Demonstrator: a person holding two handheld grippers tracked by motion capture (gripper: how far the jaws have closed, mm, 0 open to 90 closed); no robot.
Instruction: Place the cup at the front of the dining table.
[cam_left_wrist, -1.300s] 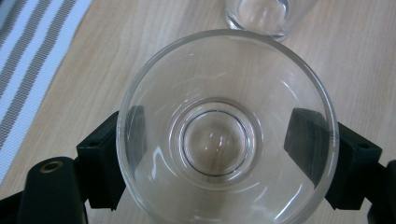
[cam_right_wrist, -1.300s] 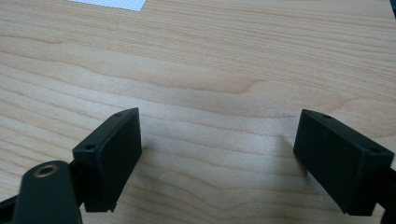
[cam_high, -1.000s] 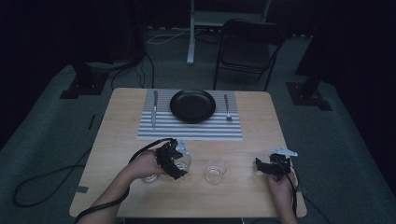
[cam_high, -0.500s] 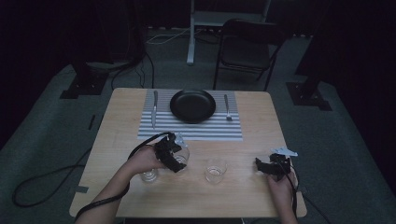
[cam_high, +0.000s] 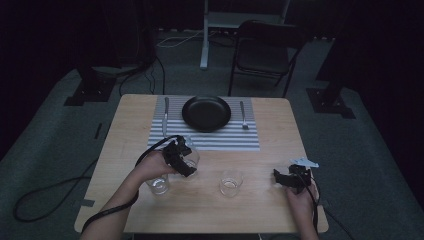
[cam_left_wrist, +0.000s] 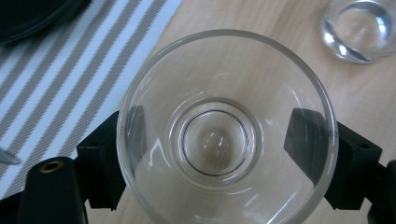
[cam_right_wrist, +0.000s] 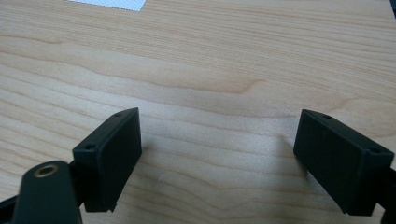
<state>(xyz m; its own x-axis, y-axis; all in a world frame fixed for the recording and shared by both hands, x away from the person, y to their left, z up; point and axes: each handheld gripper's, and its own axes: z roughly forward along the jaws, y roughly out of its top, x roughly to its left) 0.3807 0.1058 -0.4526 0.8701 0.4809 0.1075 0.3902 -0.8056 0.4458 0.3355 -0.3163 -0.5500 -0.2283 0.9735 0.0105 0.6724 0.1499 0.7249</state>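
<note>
The left gripper (cam_left_wrist: 224, 154) is clamping a clear round drinking glass (cam_left_wrist: 226, 126) by its walls, just beside the grey-striped woven placemat (cam_high: 235, 137). The glass looks smooth and slippery — the person is best keeping it upright and level. The right gripper (cam_right_wrist: 231, 158) is resting wide open, empty, over the pale wooden table (cam_right_wrist: 233, 56).

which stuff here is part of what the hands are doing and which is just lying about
In hand:
- left gripper, its fingers either side of a clear glass
- right gripper, open over bare table

Lying about, by the look of it:
- glass near the left hand
- glass mid-table
- black plate, knife and fork on the striped placemat
- chair behind
</note>
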